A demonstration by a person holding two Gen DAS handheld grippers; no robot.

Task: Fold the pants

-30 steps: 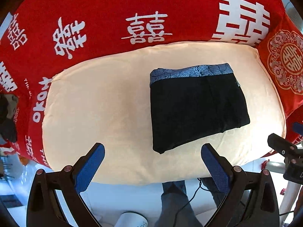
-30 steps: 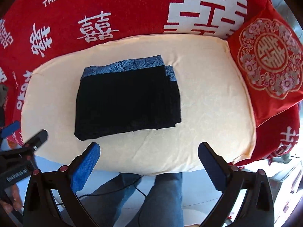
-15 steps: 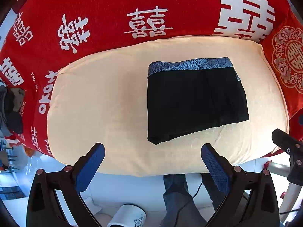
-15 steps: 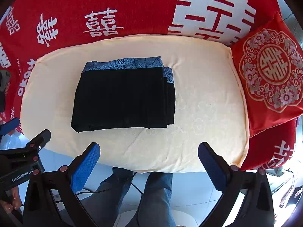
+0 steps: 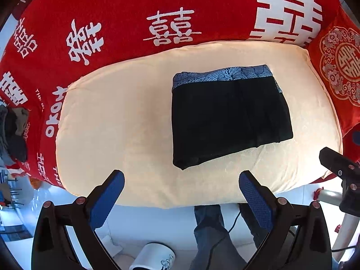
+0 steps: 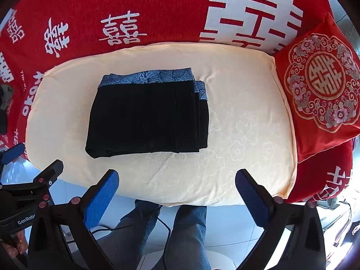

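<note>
1. legs in blue denim jeans [image 6: 191, 231] stand on the pale tiled floor at the bottom of both views, with a thin black cable [image 6: 165, 225] trailing past them and a white mug with dark script [image 5: 155, 258] low in the left wrist view.
2. left gripper with black arms and blue textured pads [image 5: 181, 193] hangs over the near edge of the cushion, its jaws spread wide with nothing between them; it touches no cloth.
3. right gripper of the same black and blue build [image 6: 176, 191] sits just off the cushion's near edge, its jaws likewise spread wide and empty; the left tool's black frame shows at its lower left, with fingertips of a hand [image 6: 15, 245] under it.
4. cream-coloured padded cushion with a faint cloud pattern [image 6: 247, 135] lies flat, filling the middle of both views.
5. black pants with a blue-grey patterned waistband [image 6: 146, 117] lie on the cushion as a compact folded rectangle, waistband on the far side, stacked layer edges showing along the right side; they sit well apart from both grippers.
6. red square pillow with an ornate floral medallion [image 6: 321, 83] leans at the cushion's right end.
7. red cloth with large white characters and lettering [image 5: 157, 11] covers the surface behind and around the cushion.
8. dark heap of clothing [image 5: 13, 132] rests at the far left edge, too blurred to tell apart.
</note>
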